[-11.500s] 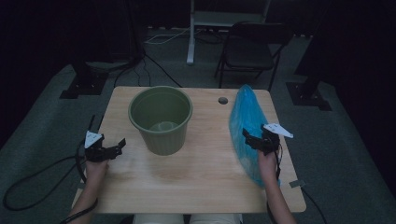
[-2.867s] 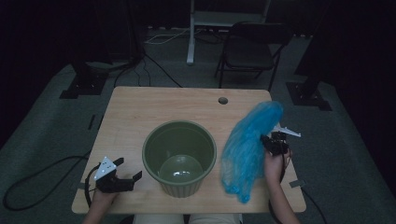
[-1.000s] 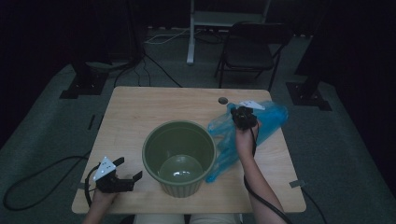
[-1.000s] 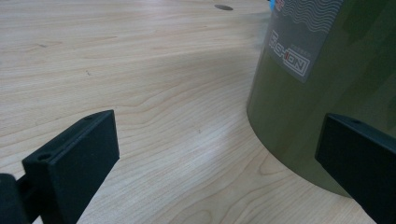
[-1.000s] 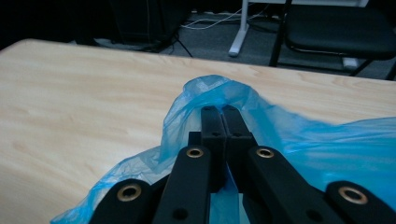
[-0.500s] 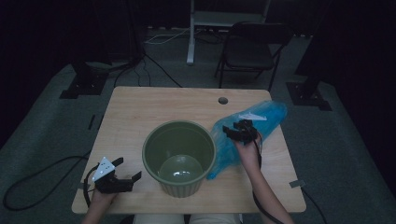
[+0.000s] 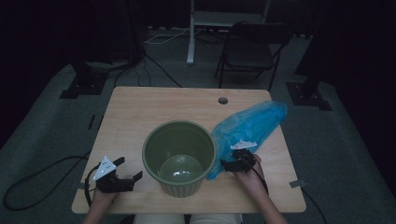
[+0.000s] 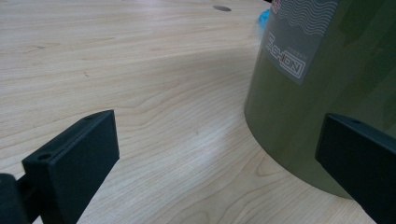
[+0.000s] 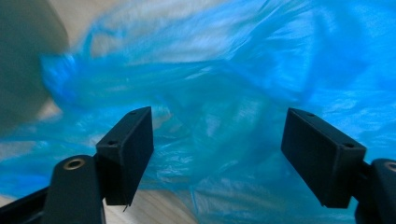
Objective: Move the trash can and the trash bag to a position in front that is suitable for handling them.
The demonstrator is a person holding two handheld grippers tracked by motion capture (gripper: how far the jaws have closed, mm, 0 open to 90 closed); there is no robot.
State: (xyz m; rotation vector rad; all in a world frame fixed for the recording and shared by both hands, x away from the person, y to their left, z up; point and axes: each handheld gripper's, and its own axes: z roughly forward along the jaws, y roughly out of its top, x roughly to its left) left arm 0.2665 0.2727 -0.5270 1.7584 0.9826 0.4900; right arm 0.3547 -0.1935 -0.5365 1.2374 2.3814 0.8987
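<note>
The right gripper's (image 9: 217,156) fingers have just been opening and stand wide over the crumpled blue plastic bag (image 7: 250,127), pressing nothing. The bag lies on the light wooden bench (image 7: 140,112), leaning against the round olive-green plastic bin (image 7: 179,157). The left gripper's (image 7: 125,171) fingers gape empty beside the bin.

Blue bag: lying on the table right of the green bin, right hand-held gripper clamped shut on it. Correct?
Not quite. The blue bag does lie on the table right of the green bin, but the right hand-held gripper is open: its jaws have just been opening, and the right gripper view shows them wide apart, with the plastic in front of them, unpinched.
</note>
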